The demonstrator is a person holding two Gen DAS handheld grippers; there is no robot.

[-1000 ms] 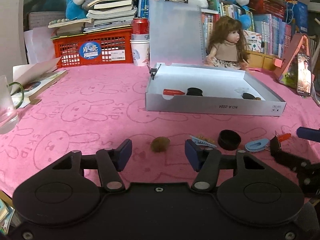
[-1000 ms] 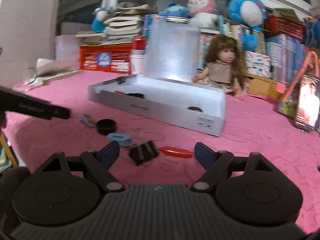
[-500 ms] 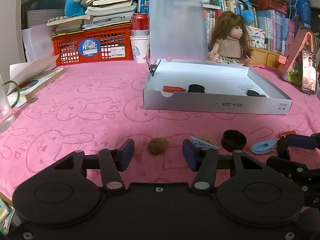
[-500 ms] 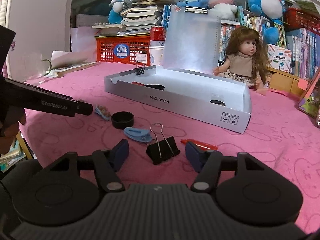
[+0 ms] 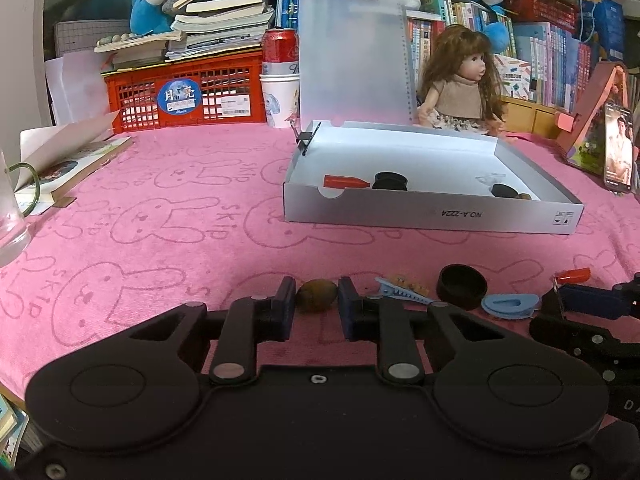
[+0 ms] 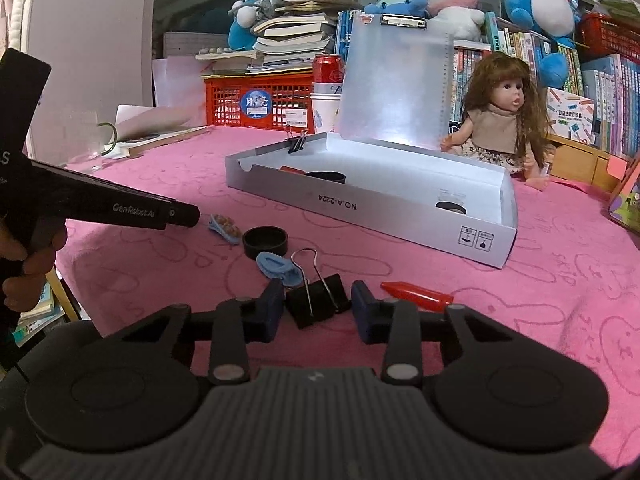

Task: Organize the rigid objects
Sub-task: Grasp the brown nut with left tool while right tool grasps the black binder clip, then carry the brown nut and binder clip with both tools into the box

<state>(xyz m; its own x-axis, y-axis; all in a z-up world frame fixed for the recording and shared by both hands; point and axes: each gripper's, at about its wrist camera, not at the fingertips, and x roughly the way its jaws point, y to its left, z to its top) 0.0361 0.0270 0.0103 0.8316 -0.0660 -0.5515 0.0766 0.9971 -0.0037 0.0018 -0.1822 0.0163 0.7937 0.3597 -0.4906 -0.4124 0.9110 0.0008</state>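
My left gripper [image 5: 316, 306] is shut on a small brown nut-like object [image 5: 316, 295] resting on the pink cloth. My right gripper [image 6: 318, 308] has closed around a black binder clip [image 6: 316, 300], both pads at its sides. A red cap [image 6: 416, 294], a blue clip [image 6: 278, 267], a black lid [image 6: 266, 241] and a blue hair clip [image 6: 224, 227] lie on the cloth nearby. The open white box [image 5: 432, 216] holds a red piece [image 5: 344, 181] and black lids [image 5: 390, 181].
A doll [image 5: 460, 80] sits behind the box. An orange crate [image 5: 184, 94] with books, a can and a cup stand at the back. A glass mug [image 5: 10, 216] and an open book [image 5: 68, 160] are at the left. A phone [image 5: 618, 154] leans at the right.
Both grippers moved forward and closed: the left onto the brown object, the right around the binder clip.
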